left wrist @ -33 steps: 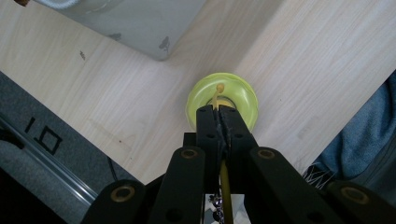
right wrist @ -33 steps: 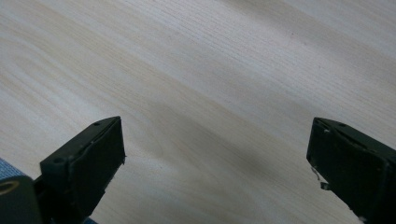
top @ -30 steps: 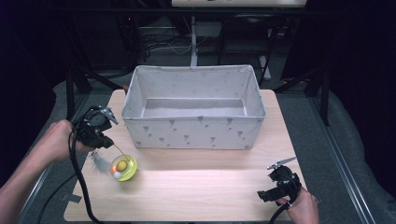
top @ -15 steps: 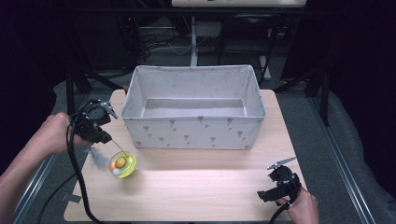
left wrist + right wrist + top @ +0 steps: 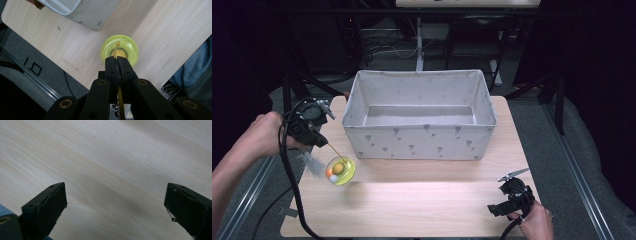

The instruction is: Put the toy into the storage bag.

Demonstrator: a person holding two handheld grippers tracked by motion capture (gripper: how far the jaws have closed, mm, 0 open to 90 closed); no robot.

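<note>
Dangling the feathered cat toy [image 5: 339, 170] from my left gripper [image 5: 314, 132], jaws clamped on its yellow wand. Fabric bin [image 5: 419, 117] at 12 o'clock looks empty, so nothing's stowed yet; right gripper [image 5: 507, 200] idles wide apart.

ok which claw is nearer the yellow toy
Left. The left claw is shut on the toy's stick just beside it; the right claw sits far across the table.

Light wooden table [image 5: 422, 200], grey fabric bin [image 5: 419, 135] on it
</note>
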